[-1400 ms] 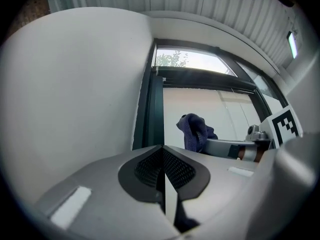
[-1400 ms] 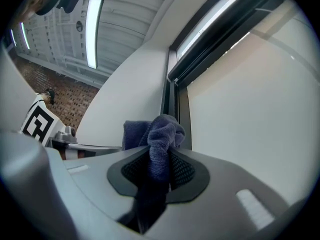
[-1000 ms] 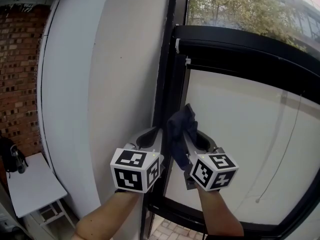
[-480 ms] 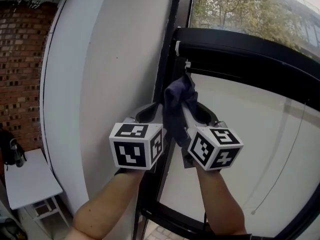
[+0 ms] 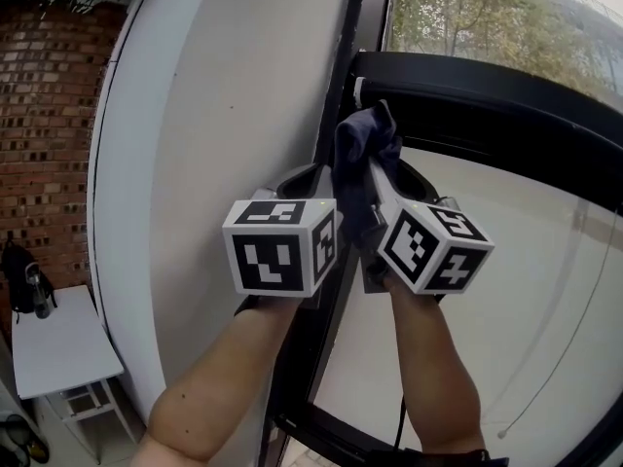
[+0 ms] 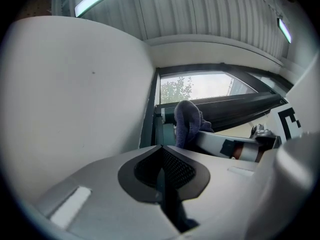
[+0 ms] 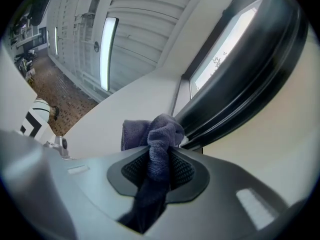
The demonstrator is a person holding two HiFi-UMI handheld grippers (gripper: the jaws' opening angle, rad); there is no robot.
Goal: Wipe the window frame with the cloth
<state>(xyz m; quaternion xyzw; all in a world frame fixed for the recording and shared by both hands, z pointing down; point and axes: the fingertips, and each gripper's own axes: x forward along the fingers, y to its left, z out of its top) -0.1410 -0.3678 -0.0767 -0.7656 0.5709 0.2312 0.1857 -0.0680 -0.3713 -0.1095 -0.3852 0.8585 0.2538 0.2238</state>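
Cloth [image 7: 159, 134], bunched, soft and dark blue-grey, is clamped between the right gripper's [image 7: 159, 156] meshed pads [image 7: 184, 173] at the smooth black window frame [image 5: 331, 125]; the left gripper [image 6: 161, 166] is closed on nothing.

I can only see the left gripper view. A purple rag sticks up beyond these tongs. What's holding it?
Observer: The right tongs, shut on the cloth, as the right gripper view shows.
Visitor: What is it wiping?
Observer: The head view shows its bunched end against the black window frame, near an upper corner.
Visitor: Anything below us?
Observer: A white table by a brick wall, low on the left.
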